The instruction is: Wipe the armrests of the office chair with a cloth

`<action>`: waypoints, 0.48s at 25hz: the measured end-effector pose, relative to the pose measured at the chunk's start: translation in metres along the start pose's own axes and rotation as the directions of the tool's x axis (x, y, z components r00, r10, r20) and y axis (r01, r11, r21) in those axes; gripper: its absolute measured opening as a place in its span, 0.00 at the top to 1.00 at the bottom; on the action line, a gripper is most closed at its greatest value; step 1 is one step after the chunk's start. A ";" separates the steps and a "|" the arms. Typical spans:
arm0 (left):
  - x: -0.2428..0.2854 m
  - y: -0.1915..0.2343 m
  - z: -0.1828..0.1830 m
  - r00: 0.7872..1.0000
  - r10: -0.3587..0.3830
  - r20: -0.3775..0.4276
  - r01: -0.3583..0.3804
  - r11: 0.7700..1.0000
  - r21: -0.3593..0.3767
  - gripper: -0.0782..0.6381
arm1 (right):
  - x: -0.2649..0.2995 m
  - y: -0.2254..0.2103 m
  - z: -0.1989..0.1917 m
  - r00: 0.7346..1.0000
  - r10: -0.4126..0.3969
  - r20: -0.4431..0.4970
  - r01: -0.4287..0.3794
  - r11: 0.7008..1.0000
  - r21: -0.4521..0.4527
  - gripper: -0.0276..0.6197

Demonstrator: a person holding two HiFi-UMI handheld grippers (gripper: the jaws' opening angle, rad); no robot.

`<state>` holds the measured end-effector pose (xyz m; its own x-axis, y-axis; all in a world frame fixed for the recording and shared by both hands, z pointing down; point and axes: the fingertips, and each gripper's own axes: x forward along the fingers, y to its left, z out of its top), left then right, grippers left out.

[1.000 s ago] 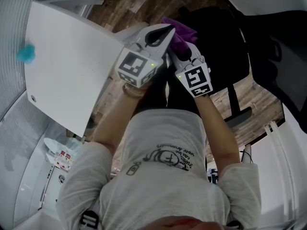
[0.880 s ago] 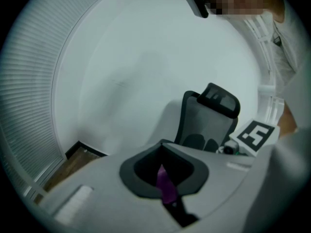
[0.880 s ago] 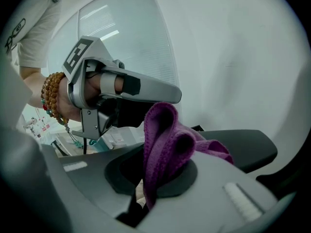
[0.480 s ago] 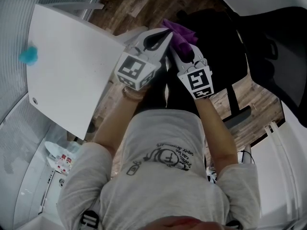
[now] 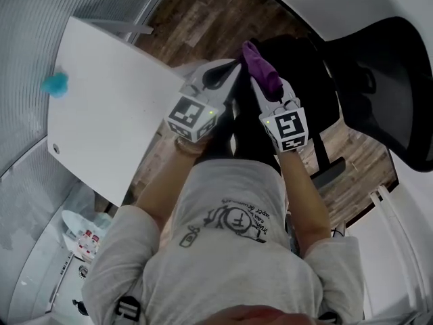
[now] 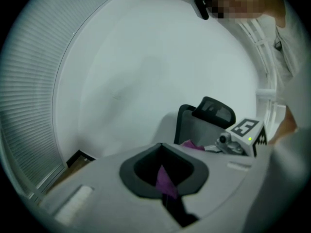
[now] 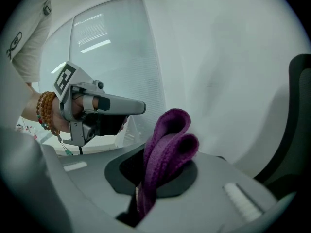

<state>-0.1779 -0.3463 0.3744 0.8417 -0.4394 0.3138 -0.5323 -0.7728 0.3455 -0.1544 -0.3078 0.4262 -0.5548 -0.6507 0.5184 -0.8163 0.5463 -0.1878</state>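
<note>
Your right hand-held gripper was shut tight on the purple cloth, near the top middle of the picture. Your left hand-held gripper was just beside it, jaws closed, with a small purple bit pinched between them. The black chair stood at the upper right.

A white table hems the left, the office chair the right; wood floor lies open between.
</note>
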 end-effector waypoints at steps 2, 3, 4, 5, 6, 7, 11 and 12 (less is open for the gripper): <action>-0.008 -0.007 0.017 1.000 -0.004 0.016 0.004 1.000 0.007 0.89 | -0.012 0.000 0.019 1.000 -0.013 0.023 0.013 1.000 -0.010 0.92; -0.012 -0.011 0.026 1.000 -0.009 0.025 0.009 1.000 0.008 0.89 | -0.019 0.001 0.029 0.999 -0.018 0.036 0.018 1.000 -0.014 0.92; -0.016 -0.016 0.034 0.999 -0.016 0.034 0.016 1.000 0.006 0.89 | -0.025 0.001 0.038 0.999 -0.022 0.048 0.023 1.000 -0.018 0.92; -0.019 -0.020 0.042 0.999 -0.025 0.043 0.025 1.000 0.002 0.89 | -0.032 0.003 0.048 0.998 -0.026 0.060 0.027 0.999 -0.023 0.92; -0.024 -0.024 0.050 0.998 -0.032 0.052 0.032 0.999 0.001 0.89 | -0.038 0.005 0.058 0.997 -0.028 0.073 0.030 0.999 -0.028 0.92; -0.028 -0.029 0.058 0.997 -0.038 0.060 0.038 0.999 0.003 0.89 | -0.045 0.007 0.068 0.996 -0.030 0.088 0.032 0.999 -0.031 0.92; -0.051 -0.048 0.087 0.995 -0.053 0.082 0.051 0.998 0.019 0.89 | -0.073 0.022 0.107 0.990 -0.032 0.136 0.036 0.999 -0.028 0.92; -0.056 -0.052 0.093 0.995 -0.057 0.087 0.056 0.998 0.019 0.89 | -0.080 0.025 0.115 0.989 -0.032 0.147 0.036 0.999 -0.026 0.92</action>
<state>-0.1887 -0.3240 0.2564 0.8756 -0.4326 0.2150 -0.4825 -0.8048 0.3457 -0.1492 -0.3026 0.2839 -0.5458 -0.7384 0.3960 -0.8315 0.5358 -0.1468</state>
